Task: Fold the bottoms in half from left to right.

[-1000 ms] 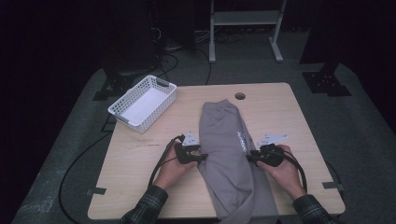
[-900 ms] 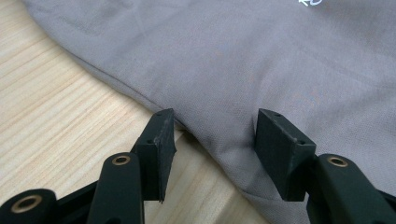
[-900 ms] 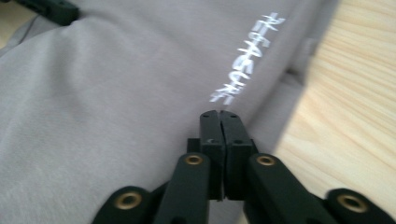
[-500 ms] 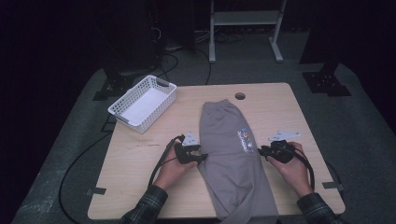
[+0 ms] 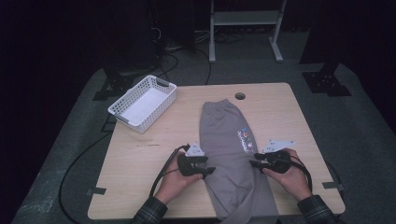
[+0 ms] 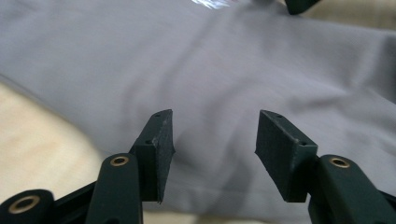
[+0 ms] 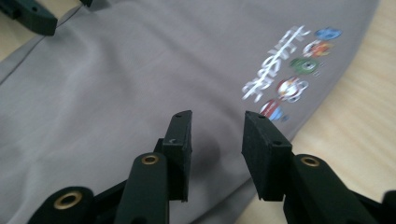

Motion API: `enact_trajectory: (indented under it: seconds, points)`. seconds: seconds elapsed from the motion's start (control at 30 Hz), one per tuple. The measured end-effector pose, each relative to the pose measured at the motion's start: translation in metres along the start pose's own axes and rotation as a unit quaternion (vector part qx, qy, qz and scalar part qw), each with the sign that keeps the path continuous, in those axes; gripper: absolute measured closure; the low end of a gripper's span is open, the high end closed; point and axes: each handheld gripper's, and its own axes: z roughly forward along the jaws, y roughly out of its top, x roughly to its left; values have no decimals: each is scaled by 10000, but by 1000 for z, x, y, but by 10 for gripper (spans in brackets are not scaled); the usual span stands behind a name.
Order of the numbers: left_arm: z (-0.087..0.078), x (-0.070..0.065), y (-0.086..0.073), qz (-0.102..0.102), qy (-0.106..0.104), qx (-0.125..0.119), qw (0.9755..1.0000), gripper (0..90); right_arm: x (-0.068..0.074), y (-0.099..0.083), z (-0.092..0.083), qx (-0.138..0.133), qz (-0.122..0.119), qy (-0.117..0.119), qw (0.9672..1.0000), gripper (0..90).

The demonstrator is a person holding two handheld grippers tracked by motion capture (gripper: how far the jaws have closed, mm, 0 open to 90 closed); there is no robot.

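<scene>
Grey trousers (image 5: 231,144) lie lengthwise down the middle of the wooden table (image 5: 149,154), waistband far, with a small coloured print (image 5: 245,140) near their right edge. My left gripper (image 5: 211,171) sits at the cloth's left edge, open, its jaws over the fabric (image 6: 224,70) with nothing between them (image 6: 212,140). My right gripper (image 5: 254,163) is at the right edge just below the print (image 7: 289,74). Its jaws (image 7: 215,140) have just been opening and stand apart above the cloth, gripping nothing.
A white slatted basket (image 5: 122,112) stands at the table's far left corner. A round cable hole (image 5: 240,96) lies just past the waistband. Black cables trail off the left side. The trousers' lower end hangs over the near edge.
The right gripper's jaws have come apart off the trousers' right edge. The left hand has drawn a little toward the near edge. The trousers lie as before.
</scene>
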Motion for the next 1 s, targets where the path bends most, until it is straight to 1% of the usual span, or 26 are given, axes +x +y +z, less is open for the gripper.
enact_trajectory:
  seconds: [0.07,0.1,0.13,0.2,0.27,0.3,0.33,0.37,0.4,0.47,0.67,1.0]
  points:
    - [0,-11,-4,-63,-100,-33,9999,442,4,-4,-2,76,-38,87,9999,615]
    - [1,-16,-5,-29,-119,-5,9999,442,6,-6,-3,115,-94,144,9998,617]
    - [1,-20,-7,57,-118,45,9999,442,9,-7,-4,173,-136,181,9996,617]
    - [4,-28,-9,146,-92,153,9997,446,14,-10,-4,279,-280,225,9990,618]
    - [8,-31,-12,234,-93,312,9992,447,18,-13,-2,402,-363,277,9981,617]
    - [9,-32,-12,319,-40,286,9991,447,19,-14,-1,459,-409,288,9977,617]
    - [9,-33,-11,401,1,338,9986,450,19,-15,1,524,-427,306,9972,616]
    - [9,-34,-11,501,83,383,9980,455,19,-15,2,532,-442,329,9971,618]
    - [9,-33,-11,587,173,411,9973,464,18,-15,3,532,-415,351,9971,618]
    - [8,-31,-12,532,159,361,9978,467,17,-15,3,537,-409,386,9970,618]
    - [6,-22,-12,484,247,382,9978,496,13,-12,7,486,-353,433,9973,621]
    - [6,-2,-8,391,381,430,9976,513,6,-4,16,455,-365,434,9974,632]
